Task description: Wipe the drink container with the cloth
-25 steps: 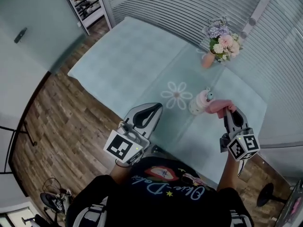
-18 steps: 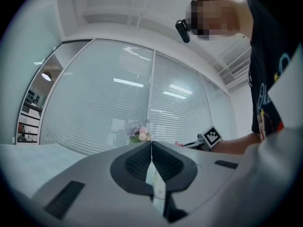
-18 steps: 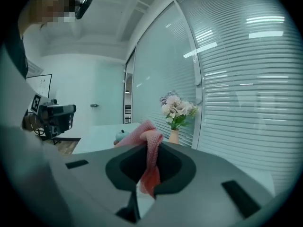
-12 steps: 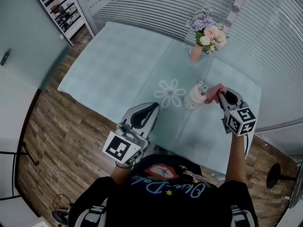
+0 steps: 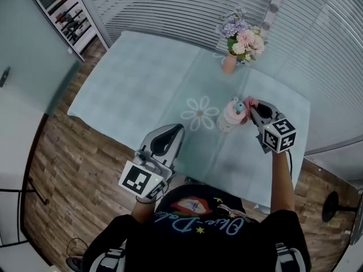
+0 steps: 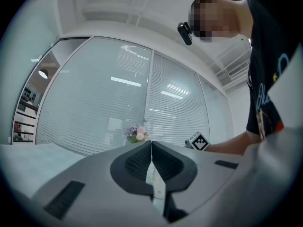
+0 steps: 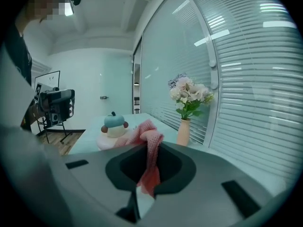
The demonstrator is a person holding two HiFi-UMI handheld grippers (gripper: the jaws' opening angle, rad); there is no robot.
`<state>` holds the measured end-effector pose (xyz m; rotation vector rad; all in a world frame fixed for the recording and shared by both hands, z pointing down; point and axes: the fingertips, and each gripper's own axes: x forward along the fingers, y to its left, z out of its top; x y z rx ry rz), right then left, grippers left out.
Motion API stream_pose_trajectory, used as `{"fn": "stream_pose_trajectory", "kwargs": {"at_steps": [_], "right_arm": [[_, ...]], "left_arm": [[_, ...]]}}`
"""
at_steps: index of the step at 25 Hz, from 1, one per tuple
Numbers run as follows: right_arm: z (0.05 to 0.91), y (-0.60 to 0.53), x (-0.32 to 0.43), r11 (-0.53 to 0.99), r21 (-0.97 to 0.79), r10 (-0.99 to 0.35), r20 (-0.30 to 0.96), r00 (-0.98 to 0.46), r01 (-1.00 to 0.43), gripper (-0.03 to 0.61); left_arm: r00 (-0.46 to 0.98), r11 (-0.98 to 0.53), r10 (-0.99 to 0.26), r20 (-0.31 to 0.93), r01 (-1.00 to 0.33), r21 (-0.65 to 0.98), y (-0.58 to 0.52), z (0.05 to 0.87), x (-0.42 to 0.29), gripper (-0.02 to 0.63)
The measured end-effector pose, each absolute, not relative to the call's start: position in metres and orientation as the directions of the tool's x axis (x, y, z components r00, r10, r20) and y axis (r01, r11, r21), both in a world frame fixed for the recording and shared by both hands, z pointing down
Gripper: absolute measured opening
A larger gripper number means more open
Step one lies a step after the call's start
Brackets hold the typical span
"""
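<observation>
Wiping seems to be just under way. The right gripper [image 5: 249, 107] has its jaws clamped on a pink cloth [image 7: 147, 141], whose bunched free end reaches forward of the jaws. In the head view the cloth appears to touch the container [image 5: 231, 116] at its 3 o'clock side, up near the teal cap.

The container is pale and rounded. It stands upright on the table [image 5: 142, 78], about 1 o'clock from the middle of the head view. A vase [image 5: 229, 63] of flowers stands well apart at its 12 o'clock.

The left gripper [image 5: 170, 134] hangs over the table's near edge at the container's 7 o'clock, well apart from it. Its jaws are pressed together with nothing between them.

The next move, as I judge it, is to drag the cloth over the cap and round the body while keeping the pinch firm. Nothing steadies the container, so pressure from 3 o'clock could push or tip it toward 9 o'clock. Strokes should be light, or the left gripper could come in to brace the 9 o'clock side.
</observation>
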<state>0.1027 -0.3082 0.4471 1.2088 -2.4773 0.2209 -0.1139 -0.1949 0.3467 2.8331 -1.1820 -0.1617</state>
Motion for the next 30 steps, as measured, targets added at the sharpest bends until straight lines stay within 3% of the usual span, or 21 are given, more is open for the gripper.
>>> {"fn": "stream_pose_trajectory", "kwargs": {"at_steps": [10, 30], "right_arm": [[0.473, -0.318, 0.095, 0.683, 0.045, -0.657, 0.475, -0.586, -0.729, 0.026], [0.555, -0.323, 0.1, 0.631, -0.021, -0.599, 0.622, -0.505, -0.775, 0.025]], "left_arm": [[0.68, -0.684, -0.729, -0.076, -0.723, 0.09, -0.199, 0.344, -0.113, 0.005], [0.624, -0.627, -0.779, -0.062, -0.774, 0.086, -0.201, 0.351, -0.127, 0.005]]}}
